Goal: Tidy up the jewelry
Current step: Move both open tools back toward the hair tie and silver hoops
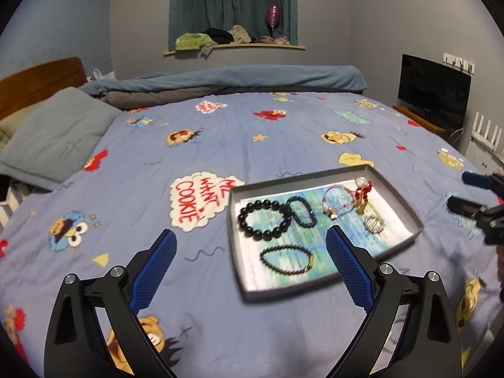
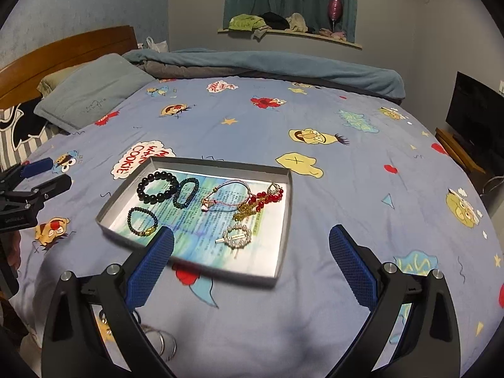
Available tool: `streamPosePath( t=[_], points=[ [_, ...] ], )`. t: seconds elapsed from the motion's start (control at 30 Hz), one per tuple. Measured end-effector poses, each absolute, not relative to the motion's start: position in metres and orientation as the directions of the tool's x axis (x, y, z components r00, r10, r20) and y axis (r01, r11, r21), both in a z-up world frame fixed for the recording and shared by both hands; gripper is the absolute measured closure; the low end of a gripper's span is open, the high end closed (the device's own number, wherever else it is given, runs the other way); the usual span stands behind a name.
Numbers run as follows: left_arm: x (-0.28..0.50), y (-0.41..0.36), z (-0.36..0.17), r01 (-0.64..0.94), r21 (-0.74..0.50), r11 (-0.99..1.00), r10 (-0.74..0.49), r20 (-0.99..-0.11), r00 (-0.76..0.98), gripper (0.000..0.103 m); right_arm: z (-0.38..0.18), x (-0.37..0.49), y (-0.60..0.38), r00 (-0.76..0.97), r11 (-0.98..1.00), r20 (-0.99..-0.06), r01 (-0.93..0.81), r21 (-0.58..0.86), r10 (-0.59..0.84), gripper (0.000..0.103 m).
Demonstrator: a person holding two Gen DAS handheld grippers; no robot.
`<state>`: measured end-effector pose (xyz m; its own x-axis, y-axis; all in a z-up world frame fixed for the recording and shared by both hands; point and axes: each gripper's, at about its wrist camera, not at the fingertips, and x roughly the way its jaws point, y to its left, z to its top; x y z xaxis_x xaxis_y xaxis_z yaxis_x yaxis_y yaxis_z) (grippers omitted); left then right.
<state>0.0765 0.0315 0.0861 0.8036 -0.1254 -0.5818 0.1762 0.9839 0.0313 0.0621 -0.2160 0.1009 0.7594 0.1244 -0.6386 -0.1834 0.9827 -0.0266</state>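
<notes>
A shallow grey tray [image 1: 236, 242] [image 2: 285, 220] lies on the bed. In it are a large black bead bracelet [image 1: 264, 223] [image 2: 157, 187], a dark green bracelet [image 1: 302, 211] [image 2: 186, 192], a small dark bracelet with a gold bead [image 1: 287, 259] [image 2: 142, 221], a pink cord bracelet [image 2: 227, 196], red beads with a gold chain [image 1: 363, 197] [image 2: 258, 204] and a pearl ring clip [image 1: 375, 223] [image 2: 237, 235]. My left gripper [image 1: 252, 252] is open and empty above the tray's near left. My right gripper [image 2: 252, 249] is open and empty above the tray's near right corner. Silver rings [image 2: 163, 340] lie on the sheet near me.
The blue cartoon bedsheet [image 1: 252, 132] covers the bed. A grey pillow [image 1: 56, 138] and wooden headboard [image 1: 41, 78] are at the left, a rolled blanket [image 1: 239, 78] at the far edge. A TV [image 1: 433, 94] stands at the right.
</notes>
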Motion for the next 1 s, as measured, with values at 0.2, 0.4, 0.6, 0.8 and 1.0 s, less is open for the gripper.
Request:
streamPosePath(
  t=[0.2, 0.4, 0.6, 0.8, 1.0],
  points=[
    [0.049, 0.040, 0.085, 0.172, 0.028, 0.985, -0.125, -0.573, 0.810, 0.007, 0.104, 0.041, -0.229, 0.765, 0.987, -0.631, -0.159, 0.006, 0.128, 0.006],
    [0.021, 0.041, 0.080, 0.180, 0.060, 0.982, -0.115, -0.561, 0.820, 0.007, 0.104, 0.017, -0.230, 0.784, 0.986, -0.610, -0.164, -0.019, 0.118, 0.006],
    [0.007, 0.042, 0.067, 0.182, 0.033, 0.983, -0.130, -0.576, 0.807, 0.007, 0.094, -0.003, -0.228, 0.815, 0.986, -0.570, -0.157, -0.049, 0.101, 0.006],
    [-0.005, 0.040, 0.049, 0.188, 0.003, 0.982, -0.149, -0.598, 0.788, 0.007, 0.076, -0.017, -0.223, 0.829, 0.981, -0.553, -0.168, -0.100, 0.085, 0.006],
    [-0.013, 0.032, 0.034, 0.183, 0.036, 0.982, -0.125, -0.601, 0.789, 0.007, 0.055, -0.025, -0.220, 0.814, 0.976, -0.570, -0.201, -0.088, 0.116, 0.006]
  ],
)
